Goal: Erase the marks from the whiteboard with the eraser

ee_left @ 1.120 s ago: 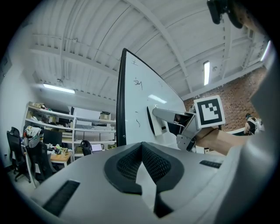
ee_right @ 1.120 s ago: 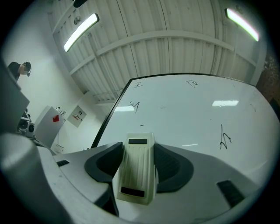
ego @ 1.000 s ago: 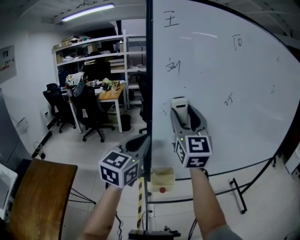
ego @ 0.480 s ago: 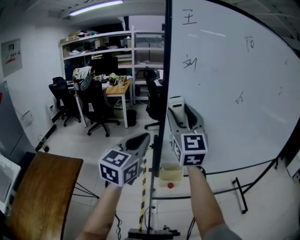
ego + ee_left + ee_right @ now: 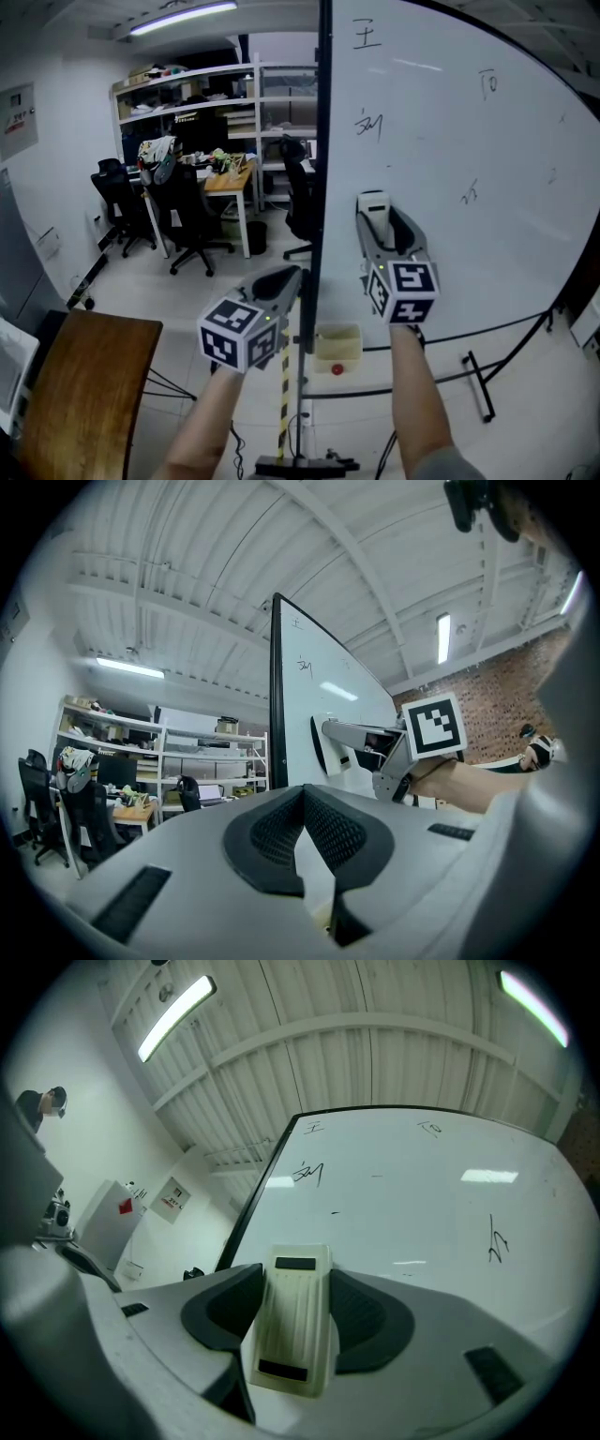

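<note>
Right gripper [image 5: 382,227], clamped on a cream plastic block eraser [image 5: 291,1326], faces the large white whiteboard [image 5: 487,253] below its black marks [image 5: 369,124], likely needing to rise and press; left gripper [image 5: 281,281] hangs closed, empty.

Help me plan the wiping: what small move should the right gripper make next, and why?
Probably slide the right gripper straight up the whiteboard. It is shut on the eraser, which sits below the scribble directly above it, and every mark on the board is unwiped. Whether the eraser touches the board I cannot tell, so press in while rising.
</note>
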Demonstrator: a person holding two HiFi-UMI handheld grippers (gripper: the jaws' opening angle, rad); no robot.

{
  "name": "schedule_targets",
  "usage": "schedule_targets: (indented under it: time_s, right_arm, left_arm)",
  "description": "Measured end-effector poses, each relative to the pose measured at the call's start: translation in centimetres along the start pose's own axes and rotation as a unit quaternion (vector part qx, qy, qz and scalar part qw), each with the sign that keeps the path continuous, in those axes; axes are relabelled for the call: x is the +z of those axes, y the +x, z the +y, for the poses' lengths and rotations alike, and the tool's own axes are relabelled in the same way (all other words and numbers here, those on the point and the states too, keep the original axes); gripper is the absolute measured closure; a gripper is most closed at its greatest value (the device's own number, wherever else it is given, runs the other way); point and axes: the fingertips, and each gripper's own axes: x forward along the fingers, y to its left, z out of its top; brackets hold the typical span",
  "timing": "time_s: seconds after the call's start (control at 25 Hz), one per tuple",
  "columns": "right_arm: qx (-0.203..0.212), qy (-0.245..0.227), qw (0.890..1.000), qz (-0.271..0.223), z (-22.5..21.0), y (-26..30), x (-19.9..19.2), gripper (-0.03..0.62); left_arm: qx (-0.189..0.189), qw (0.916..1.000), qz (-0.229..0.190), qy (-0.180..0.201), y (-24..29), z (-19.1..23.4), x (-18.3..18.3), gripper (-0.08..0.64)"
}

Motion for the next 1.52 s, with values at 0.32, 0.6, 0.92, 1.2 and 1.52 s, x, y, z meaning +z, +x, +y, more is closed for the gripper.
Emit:
schedule_targets:
  time_s: [0.32,0.6,0.92,1.2,1.52]
  right_arm:
    - [-0.021,-0.003,1.000,0.002,-1.1,-0.3,-0.2,0.364]
    - [-0.013,-0.017,1.000,0.004,1.2,0.3,-0.1,0.365]
    - [0.012,-0.021,1.000,0.008,3.9,0.9,-0.5,0.364]
    - [0.016,-0.001,1.000,0.001,2.6,-1.8,0.8,0.362]
    - [0.020,0.002,1.000,0.020,1.3,-7.7,-0.3,0.356]
  left_arm:
    - [-0.006,1.0000,0.000,-0.006,0.5,-0.5,-0.4,0.558]
    - [-0.003,0.9999,0.003,-0.014,0.2,-0.3,-1.1,0.558]
    - [0.006,0.9998,0.002,-0.019,-0.8,0.6,-1.3,0.558]
    - [-0.005,0.9998,0.002,-0.020,-0.8,-0.4,-1.2,0.558]
    - [-0.048,0.9983,0.002,-0.031,0.4,-4.5,-1.8,0.558]
